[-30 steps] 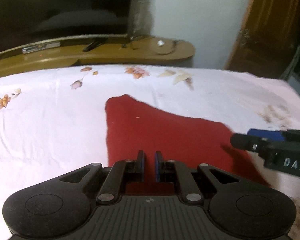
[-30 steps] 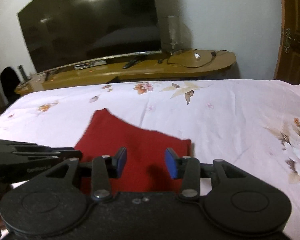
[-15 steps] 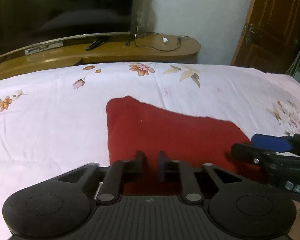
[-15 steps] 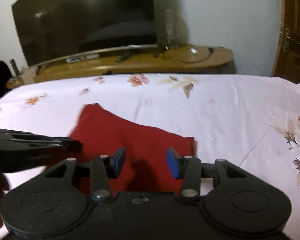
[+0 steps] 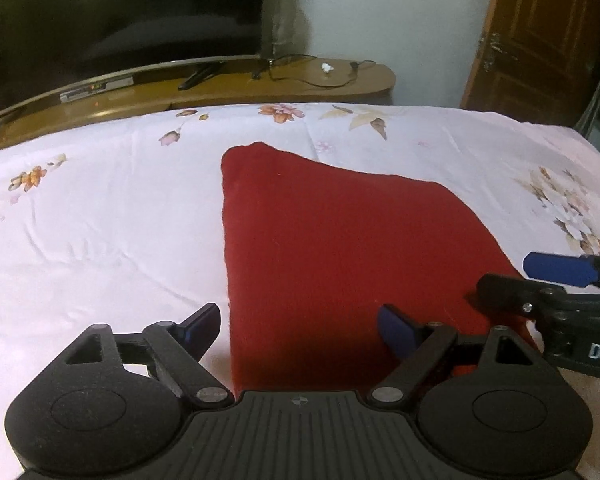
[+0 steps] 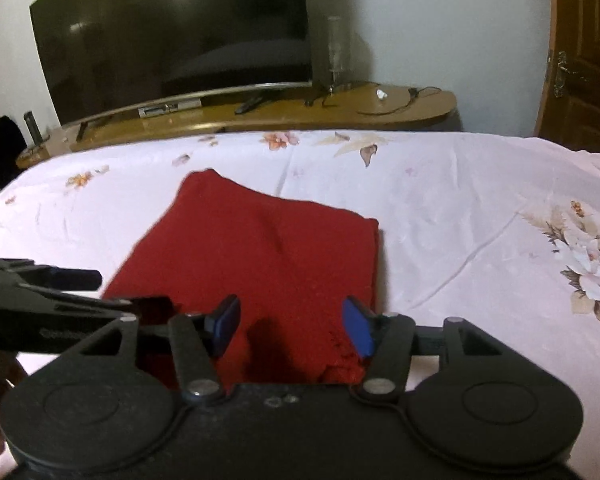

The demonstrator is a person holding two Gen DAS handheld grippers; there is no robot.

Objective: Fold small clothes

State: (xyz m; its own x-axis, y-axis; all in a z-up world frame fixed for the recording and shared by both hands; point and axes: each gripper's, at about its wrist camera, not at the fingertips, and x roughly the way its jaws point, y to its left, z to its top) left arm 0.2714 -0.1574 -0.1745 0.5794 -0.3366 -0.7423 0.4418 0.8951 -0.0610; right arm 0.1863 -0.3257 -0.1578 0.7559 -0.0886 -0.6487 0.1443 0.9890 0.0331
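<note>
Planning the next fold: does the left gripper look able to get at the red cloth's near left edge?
Probably yes. The left gripper is open, straddling the red cloth edge on the bedsheet, nothing between; the right gripper sits off to the side.

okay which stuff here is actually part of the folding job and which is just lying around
Part of the job: red garment; left gripper, open; right gripper, open.

Just lying about: television; remote; cable; glass vase; floral bedsheet, only the work surface.
</note>
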